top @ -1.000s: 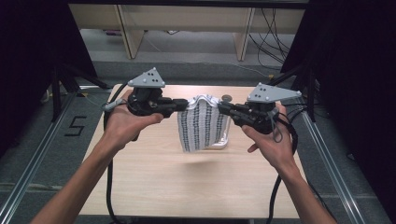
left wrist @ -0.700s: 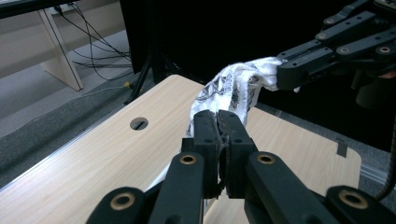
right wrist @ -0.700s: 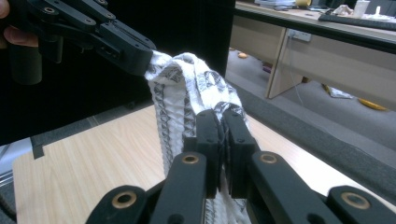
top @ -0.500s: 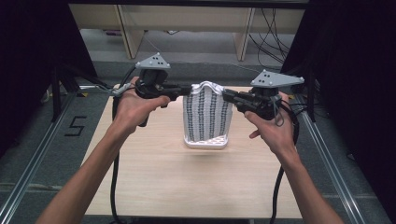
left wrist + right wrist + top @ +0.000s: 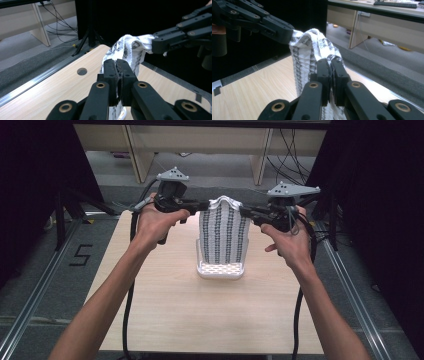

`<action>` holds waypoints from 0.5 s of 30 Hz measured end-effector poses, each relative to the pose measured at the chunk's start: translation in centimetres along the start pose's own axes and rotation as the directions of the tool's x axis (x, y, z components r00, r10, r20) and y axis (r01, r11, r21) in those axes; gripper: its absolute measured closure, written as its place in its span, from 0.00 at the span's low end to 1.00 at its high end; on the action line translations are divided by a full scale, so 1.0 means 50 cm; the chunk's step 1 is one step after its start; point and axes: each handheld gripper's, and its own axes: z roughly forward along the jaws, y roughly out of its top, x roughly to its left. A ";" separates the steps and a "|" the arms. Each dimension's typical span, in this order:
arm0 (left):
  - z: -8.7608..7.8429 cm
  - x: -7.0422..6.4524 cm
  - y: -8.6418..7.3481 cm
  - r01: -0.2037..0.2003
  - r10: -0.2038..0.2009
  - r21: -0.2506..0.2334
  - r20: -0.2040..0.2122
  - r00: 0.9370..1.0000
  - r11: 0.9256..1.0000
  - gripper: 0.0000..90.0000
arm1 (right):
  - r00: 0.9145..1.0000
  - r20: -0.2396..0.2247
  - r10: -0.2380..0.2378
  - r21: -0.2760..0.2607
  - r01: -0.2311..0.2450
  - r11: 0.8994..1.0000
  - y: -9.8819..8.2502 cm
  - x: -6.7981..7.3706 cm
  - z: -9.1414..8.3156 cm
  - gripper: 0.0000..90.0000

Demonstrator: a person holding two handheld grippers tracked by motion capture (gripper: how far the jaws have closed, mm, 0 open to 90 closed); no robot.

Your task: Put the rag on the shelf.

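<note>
Wooden tabletop (image 5: 165, 300) is carrying a patterned towel (image 5: 225, 232) hanging above its far middle, lower fold resting on it; left gripper (image 5: 204, 206) is clamping one top corner, right gripper (image 5: 244, 211) is clamping the other, both jaws pinched tight.

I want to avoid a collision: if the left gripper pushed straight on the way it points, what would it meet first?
Probably the right gripper: the left gripper, shut on the towel, points across at it, only cloth between.
</note>
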 end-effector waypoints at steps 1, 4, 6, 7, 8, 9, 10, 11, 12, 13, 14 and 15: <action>0.000 0.000 0.000 0.000 0.000 0.000 0.000 1.000 1.000 0.96 | 1.000 0.000 0.000 0.000 0.000 1.000 0.000 0.000 0.000 0.97; 0.023 0.021 0.002 0.039 -0.040 -0.015 -0.013 0.999 0.999 0.96 | 1.000 0.020 0.012 0.012 -0.012 1.000 0.000 -0.020 0.020 0.96; 0.029 0.026 0.002 0.048 -0.048 -0.012 -0.011 0.999 0.999 0.96 | 0.999 0.012 0.032 0.025 -0.033 0.999 0.001 -0.023 0.025 0.96; 0.037 0.030 0.000 0.057 -0.057 -0.015 -0.013 0.998 0.998 0.96 | 0.999 0.025 0.029 0.022 -0.029 0.999 0.000 -0.029 0.031 0.96; 0.045 0.035 -0.001 0.062 -0.062 -0.011 -0.017 0.998 0.998 0.96 | 0.999 0.021 0.043 0.029 -0.043 0.999 0.000 -0.032 0.036 0.96; 0.054 0.040 -0.003 0.069 -0.069 -0.016 -0.018 0.997 0.997 0.96 | 0.999 0.015 0.046 0.031 -0.046 0.998 0.000 -0.038 0.042 0.96; 0.060 0.045 -0.005 0.080 -0.081 -0.016 -0.021 0.997 0.997 0.96 | 0.998 0.020 0.055 0.033 -0.056 0.998 -0.002 -0.042 0.048 0.96; 0.066 0.051 -0.006 0.092 -0.092 -0.016 -0.022 0.995 0.996 0.96 | 0.998 0.020 0.056 0.046 -0.057 0.997 -0.002 -0.046 0.053 0.96; 0.072 0.057 -0.008 0.104 -0.105 -0.023 -0.020 0.994 0.994 0.96 | 0.997 0.032 0.066 0.049 -0.067 0.997 -0.004 -0.050 0.058 0.96; 0.078 0.062 -0.010 0.115 -0.116 -0.023 -0.022 0.993 0.993 0.96 | 0.997 0.030 0.067 0.052 -0.068 0.996 -0.004 -0.058 0.063 0.96; 0.084 0.067 -0.012 0.130 -0.131 -0.020 -0.025 0.991 0.991 0.96 | 0.996 0.039 0.081 0.053 -0.083 0.995 -0.006 -0.062 0.068 0.96; 0.090 0.072 -0.015 0.149 -0.150 -0.022 -0.020 0.989 0.989 0.96 | 0.995 0.033 0.089 0.056 -0.091 0.994 -0.007 -0.069 0.074 0.95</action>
